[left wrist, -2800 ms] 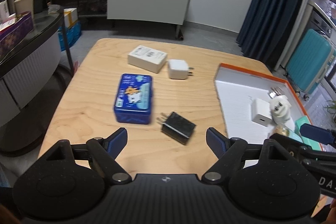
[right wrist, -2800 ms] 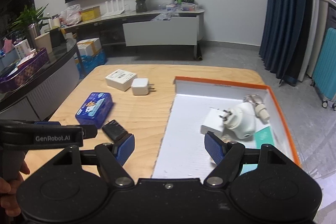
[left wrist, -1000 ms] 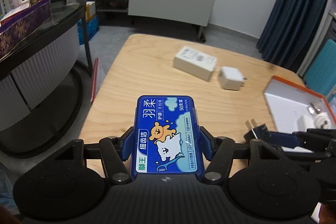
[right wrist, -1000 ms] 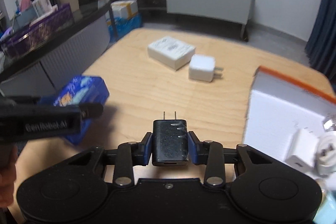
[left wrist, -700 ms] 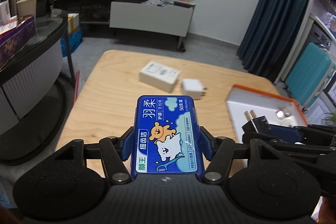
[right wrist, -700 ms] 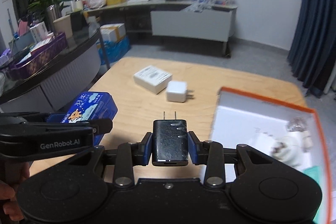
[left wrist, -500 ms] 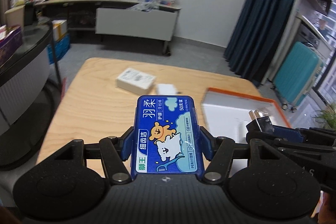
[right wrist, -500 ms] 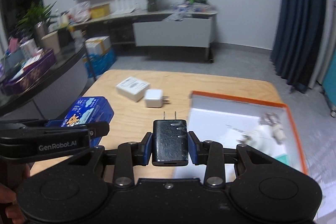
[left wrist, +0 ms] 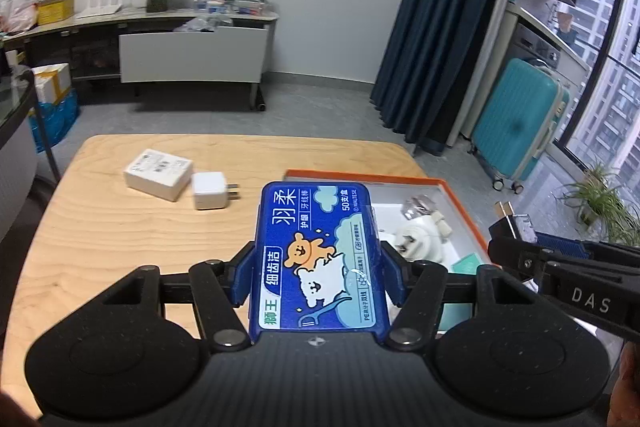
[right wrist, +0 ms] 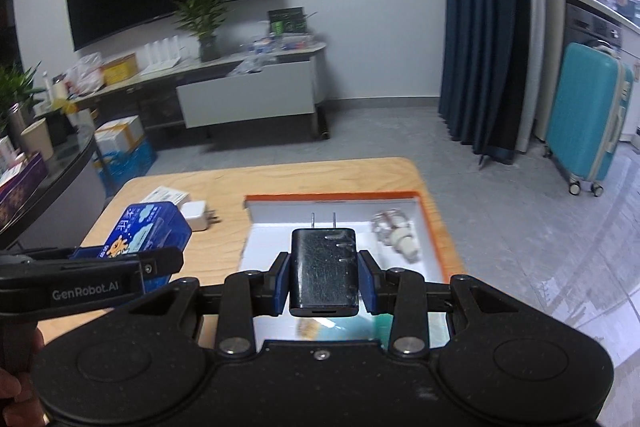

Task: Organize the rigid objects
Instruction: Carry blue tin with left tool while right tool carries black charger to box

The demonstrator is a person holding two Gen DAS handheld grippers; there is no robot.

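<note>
Gripping a blue floss-pick box (left wrist: pixel 320 259) between the pads of the left gripper (left wrist: pixel 318 273), fingers partly spread and pressing on the box's long sides, bear-and-cloud label facing up. Holding it in the air over the near left edge of the orange-rimmed tray (left wrist: pixel 460 203), above the wooden tabletop (left wrist: pixel 100 227).

Clamping a black plug charger (right wrist: pixel 323 273) in the right gripper (right wrist: pixel 323 285), fingers drawn in tight against its sides, the two prongs pointing away toward the tray's far wall. Hanging above the tray (right wrist: pixel 434 219), over its near part, not touching the white floor.

Lying inside the tray toward its far right corner: a clear-and-white bulb-like item (right wrist: pixel 394 231); from the left wrist view, also a round white plug adapter (left wrist: pixel 416 241) just in front of it and a teal card (left wrist: pixel 470 263) near the right wall.

Resting on the tabletop near its far left corner, outside the tray: a flat white box (left wrist: pixel 157 173) and, just beside it on the tray side, a white charger cube (left wrist: pixel 210 191) with prongs pointing toward the tray.

Showing at the frame edges: part of a hand (right wrist: pixel 16 383) behind the left gripper's handle.
</note>
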